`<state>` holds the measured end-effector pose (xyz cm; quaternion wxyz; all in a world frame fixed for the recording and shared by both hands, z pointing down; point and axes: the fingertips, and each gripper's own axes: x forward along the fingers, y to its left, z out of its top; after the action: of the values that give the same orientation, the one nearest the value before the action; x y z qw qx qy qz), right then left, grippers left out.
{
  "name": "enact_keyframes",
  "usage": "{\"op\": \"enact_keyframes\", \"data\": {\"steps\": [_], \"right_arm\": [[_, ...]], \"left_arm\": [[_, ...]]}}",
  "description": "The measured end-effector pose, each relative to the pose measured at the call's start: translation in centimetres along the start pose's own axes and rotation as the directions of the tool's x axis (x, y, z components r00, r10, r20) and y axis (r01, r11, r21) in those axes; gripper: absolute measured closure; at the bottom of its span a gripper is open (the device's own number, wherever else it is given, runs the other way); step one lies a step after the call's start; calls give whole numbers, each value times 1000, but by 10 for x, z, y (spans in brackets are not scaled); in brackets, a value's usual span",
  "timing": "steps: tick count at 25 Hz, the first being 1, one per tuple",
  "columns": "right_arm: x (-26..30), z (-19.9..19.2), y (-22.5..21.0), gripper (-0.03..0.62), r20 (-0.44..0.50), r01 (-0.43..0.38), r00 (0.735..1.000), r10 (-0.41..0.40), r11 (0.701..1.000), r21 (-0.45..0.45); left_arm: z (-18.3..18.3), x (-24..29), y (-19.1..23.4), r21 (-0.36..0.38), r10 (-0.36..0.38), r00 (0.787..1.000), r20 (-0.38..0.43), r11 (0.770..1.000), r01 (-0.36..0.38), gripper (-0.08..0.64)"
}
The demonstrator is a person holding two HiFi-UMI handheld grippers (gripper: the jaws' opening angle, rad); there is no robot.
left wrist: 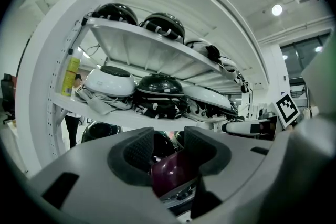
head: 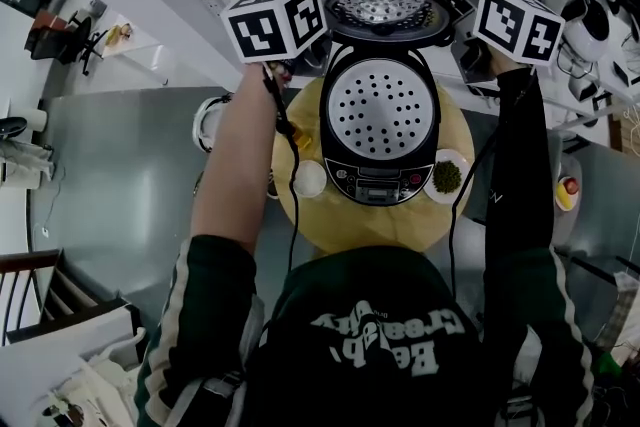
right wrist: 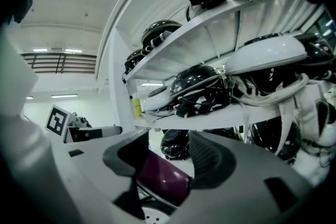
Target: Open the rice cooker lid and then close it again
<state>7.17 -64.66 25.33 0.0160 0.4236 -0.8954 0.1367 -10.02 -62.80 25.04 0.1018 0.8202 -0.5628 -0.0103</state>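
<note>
The rice cooker [head: 376,183] stands on a round yellow tabletop [head: 345,230], and a white perforated tray [head: 378,110] shows inside it. Its purple lid [head: 388,10] is raised at the back, metal underside towards me. My left gripper [left wrist: 168,152] is at the lid's left edge under its marker cube [head: 275,20]; the purple rim [left wrist: 170,170] sits between the pads and seems to touch both. My right gripper [right wrist: 163,157], with its cube [head: 518,23], is at the lid's right edge, and the purple rim [right wrist: 160,178] is wedged between its pads.
A small white bowl [head: 309,178] and a dish of green grains [head: 446,177] flank the cooker. Just behind the lid, white shelves [left wrist: 157,63] hold several other rice cookers. A grey floor [head: 120,185] surrounds the table.
</note>
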Motion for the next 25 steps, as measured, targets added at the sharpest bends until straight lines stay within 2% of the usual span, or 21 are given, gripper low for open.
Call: {"op": "enact_keyframes", "data": {"steps": [7,14,25], "right_arm": [[-19,-11,13,356,-1,0,1000,0,1000,19],[-51,-33,29,339,-2,3,1000,-2,996,85],[-97,-80,57,356,-75,30,997,-22,994,109]], "left_arm": [[-8,-19,-5,-29,-14,1000,-9,999,14,380],[-26,-48,-20,-60,-64,998,-21,996,63,377],[-67,-91,-44,-16,-112,990,-86,994,111,379]]}}
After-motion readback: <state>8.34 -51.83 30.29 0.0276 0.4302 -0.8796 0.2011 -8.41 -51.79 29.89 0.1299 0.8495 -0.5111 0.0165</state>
